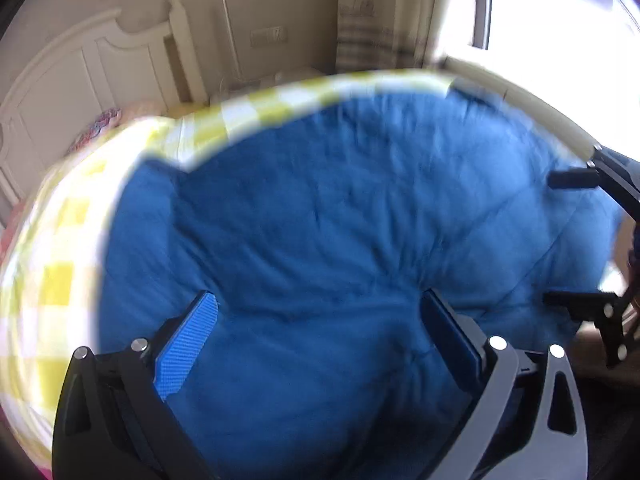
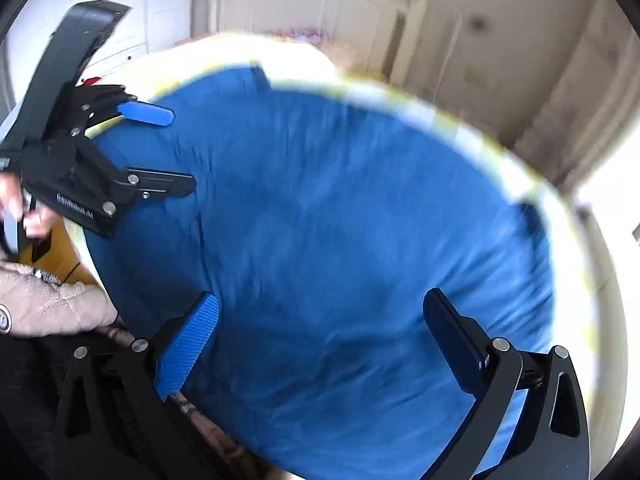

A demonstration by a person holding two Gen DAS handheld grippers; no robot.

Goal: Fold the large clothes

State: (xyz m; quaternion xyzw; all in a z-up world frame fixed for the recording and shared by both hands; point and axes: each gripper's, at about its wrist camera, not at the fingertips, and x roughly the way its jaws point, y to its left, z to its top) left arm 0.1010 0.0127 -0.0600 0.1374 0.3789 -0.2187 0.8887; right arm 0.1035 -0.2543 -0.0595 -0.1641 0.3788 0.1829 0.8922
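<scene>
Both tongs, left [image 1: 318, 312] and right [image 2: 320, 312], spread empty over blue garment [image 1: 340, 208] on bed [image 1: 60, 280]; soft, light, floppy, so pinch hem corners near bed's edge.

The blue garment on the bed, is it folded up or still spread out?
Spread out: the blue garment covers much of the checkered bedsheet; both grippers hover open above it.

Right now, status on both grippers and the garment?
Left gripper open, right gripper open, both over the garment, holding nothing. Blue garment spread on the checked bed, not yet folded. Nothing in the way.
</scene>
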